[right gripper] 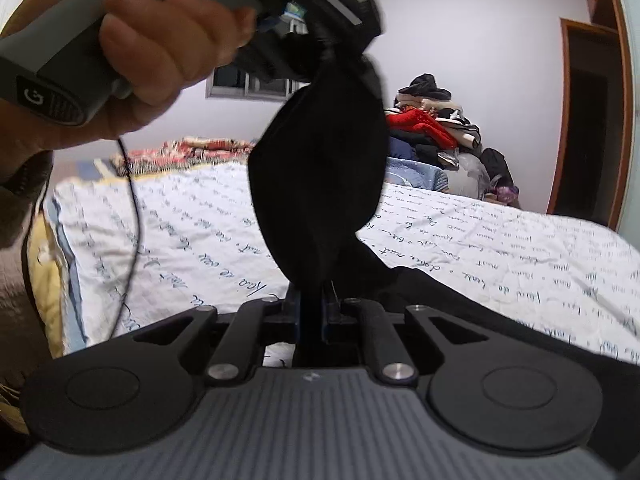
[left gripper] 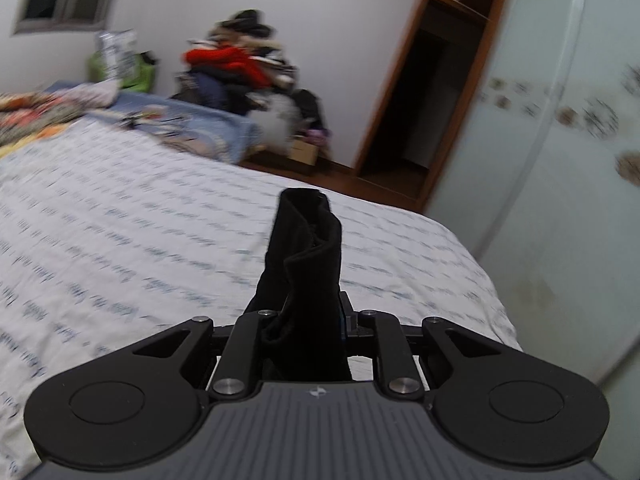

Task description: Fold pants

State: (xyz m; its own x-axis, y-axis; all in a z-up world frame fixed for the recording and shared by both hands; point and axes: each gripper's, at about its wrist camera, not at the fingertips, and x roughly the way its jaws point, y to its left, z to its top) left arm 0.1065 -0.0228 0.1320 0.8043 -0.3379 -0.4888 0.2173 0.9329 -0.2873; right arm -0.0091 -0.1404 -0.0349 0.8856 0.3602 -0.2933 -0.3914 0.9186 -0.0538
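Left gripper (left gripper: pixel 308 240) at lower centre of left wrist view; jaws nearly closed, clamped on black pants (left gripper: pixel 304 264) bunched between them; same gripper at top of right wrist view, held by bare hand (right gripper: pixel 160 52) at upper left; right gripper (right gripper: pixel 316 280) at lower centre, jaws pinched together on dark fabric.

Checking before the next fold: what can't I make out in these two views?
- Left gripper fingertips: left wrist view, wrapped by black pants.
- Right gripper tips: right wrist view, covered by the same cloth.
- Pants' full layout: cut off below both cameras.
- Bed print: motion-blurred.
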